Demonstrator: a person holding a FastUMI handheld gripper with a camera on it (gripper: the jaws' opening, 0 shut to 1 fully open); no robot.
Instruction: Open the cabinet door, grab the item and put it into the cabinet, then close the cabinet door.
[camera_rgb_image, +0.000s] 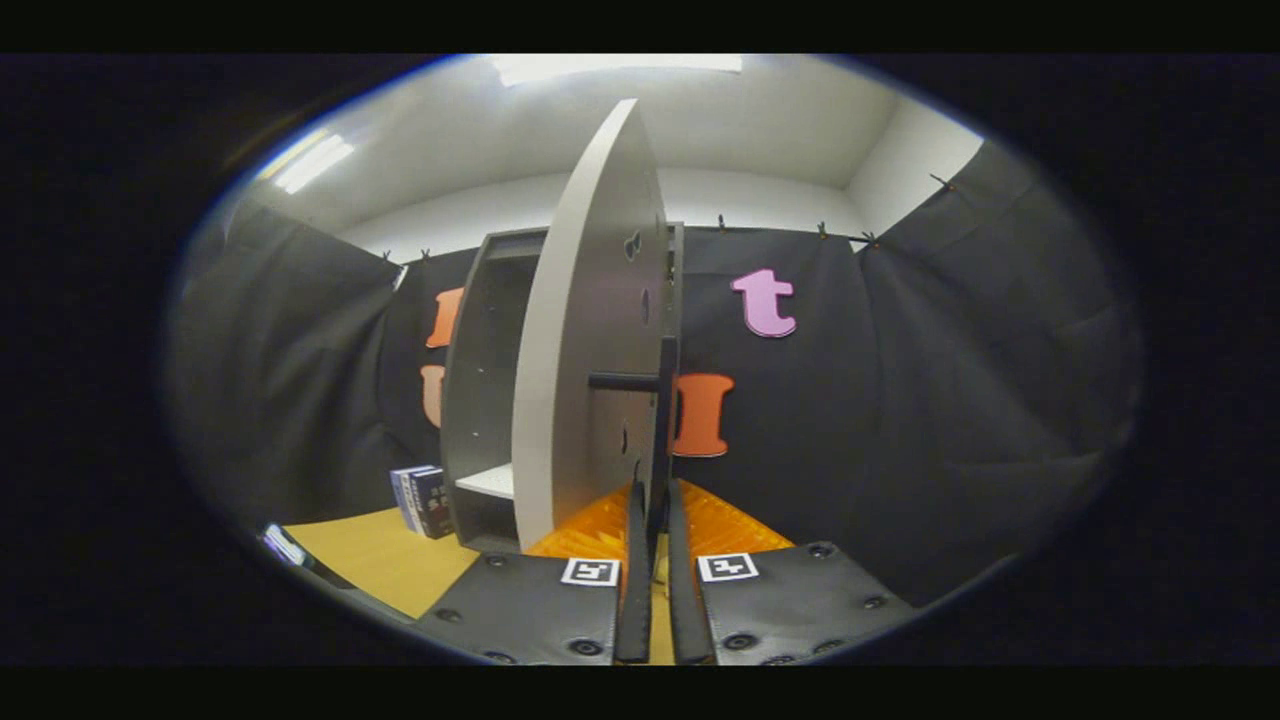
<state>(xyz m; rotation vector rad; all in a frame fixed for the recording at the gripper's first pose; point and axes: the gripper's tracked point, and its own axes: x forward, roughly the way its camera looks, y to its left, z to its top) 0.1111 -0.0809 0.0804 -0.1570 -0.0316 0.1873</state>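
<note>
2 jaws of gripper (652, 520) clamp cabinet door (590, 330) handle (664, 440).

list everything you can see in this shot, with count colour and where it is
cabinet: one, dark grey, open-fronted, standing on the table beyond the fingers
cabinet door: one, light grey, swung open, its edge toward the camera just ahead of the fingers
door handle: one, black bar, on the door's edge, in line with the gap between the fingers
shelf: one, white, low inside the cabinet
boxed item: one, dark blue and white, upright on the table beside the cabinet
table: one, yellow top
hand-held gripper: one, fingers close together with the handle's lower end at them; actual grip cannot be told
</note>
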